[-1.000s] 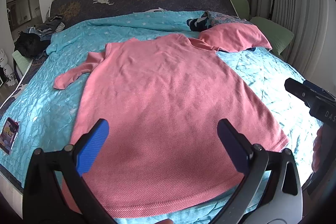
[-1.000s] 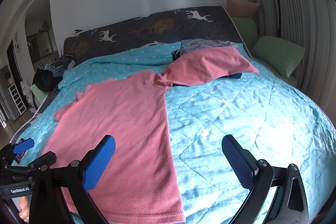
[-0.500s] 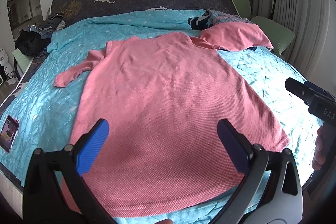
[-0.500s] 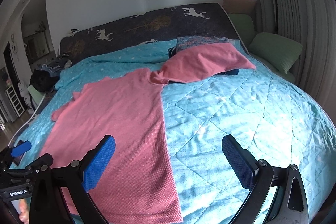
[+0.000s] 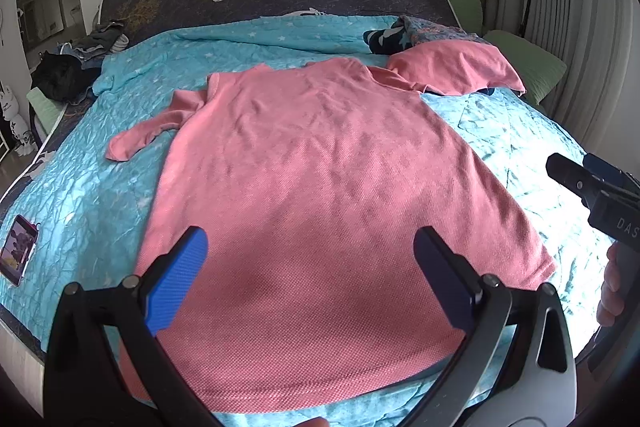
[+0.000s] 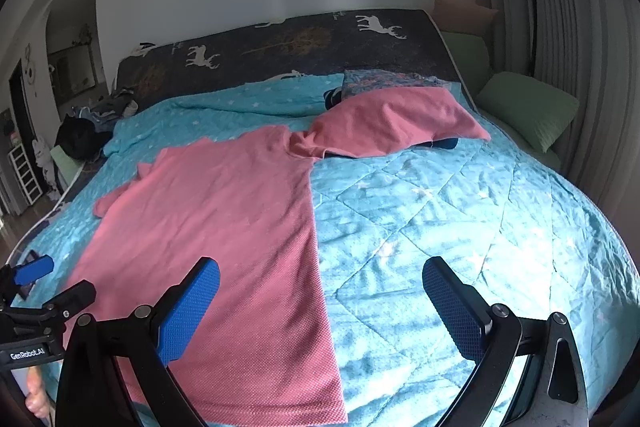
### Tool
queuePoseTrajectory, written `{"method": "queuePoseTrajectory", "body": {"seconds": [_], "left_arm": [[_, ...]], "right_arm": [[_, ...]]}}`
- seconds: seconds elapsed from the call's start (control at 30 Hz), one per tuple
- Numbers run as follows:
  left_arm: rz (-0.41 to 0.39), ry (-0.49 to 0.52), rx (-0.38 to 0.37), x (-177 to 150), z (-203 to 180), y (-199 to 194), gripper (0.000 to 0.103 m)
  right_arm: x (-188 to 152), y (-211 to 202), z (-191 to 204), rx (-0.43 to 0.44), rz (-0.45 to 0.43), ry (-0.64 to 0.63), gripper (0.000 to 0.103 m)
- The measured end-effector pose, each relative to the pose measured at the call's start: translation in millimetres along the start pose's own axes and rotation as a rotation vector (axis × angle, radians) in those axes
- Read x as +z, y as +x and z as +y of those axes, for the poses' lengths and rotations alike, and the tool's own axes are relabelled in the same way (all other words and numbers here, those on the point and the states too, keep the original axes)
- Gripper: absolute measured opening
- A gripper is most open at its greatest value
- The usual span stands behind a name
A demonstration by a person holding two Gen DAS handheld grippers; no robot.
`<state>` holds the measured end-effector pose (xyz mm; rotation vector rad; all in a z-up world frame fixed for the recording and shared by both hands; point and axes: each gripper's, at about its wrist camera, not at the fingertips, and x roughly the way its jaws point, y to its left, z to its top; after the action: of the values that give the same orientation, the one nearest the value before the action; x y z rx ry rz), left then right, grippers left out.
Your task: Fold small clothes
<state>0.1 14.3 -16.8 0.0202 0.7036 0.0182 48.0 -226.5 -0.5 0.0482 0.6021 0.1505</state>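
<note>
both tongs were spread wide and empty: left gripper [image 5: 310, 273] hung over the hem of the pink shirt [image 5: 320, 163], right gripper [image 6: 320, 307] sat off past its right edge, over the teal quilt [image 6: 460, 211]. shirt lay flat mid-bed. risk as i saw it: a pinch at the hem could've grabbed quilt too. farther up, the right sleeve [image 6: 396, 119] was draped over a pile of clothes [image 6: 384, 79], so a fold could've dragged that along.
</note>
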Motion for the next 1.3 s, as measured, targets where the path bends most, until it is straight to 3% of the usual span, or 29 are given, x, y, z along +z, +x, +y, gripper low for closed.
{"method": "queuePoseTrajectory", "body": {"seconds": [1.13, 1.3], "left_arm": [[0.014, -0.037, 0.004, 6.8, 20.3, 10.2, 0.102], [0.023, -0.150, -0.011, 24.0, 55.2, 18.6, 0.102]], "right_arm": [[4.8, 19.9, 25.0, 0.012, 0.036, -0.083, 0.103], [9.5, 25.8, 28.4, 0.000, 0.041, -0.102, 0.103]]}}
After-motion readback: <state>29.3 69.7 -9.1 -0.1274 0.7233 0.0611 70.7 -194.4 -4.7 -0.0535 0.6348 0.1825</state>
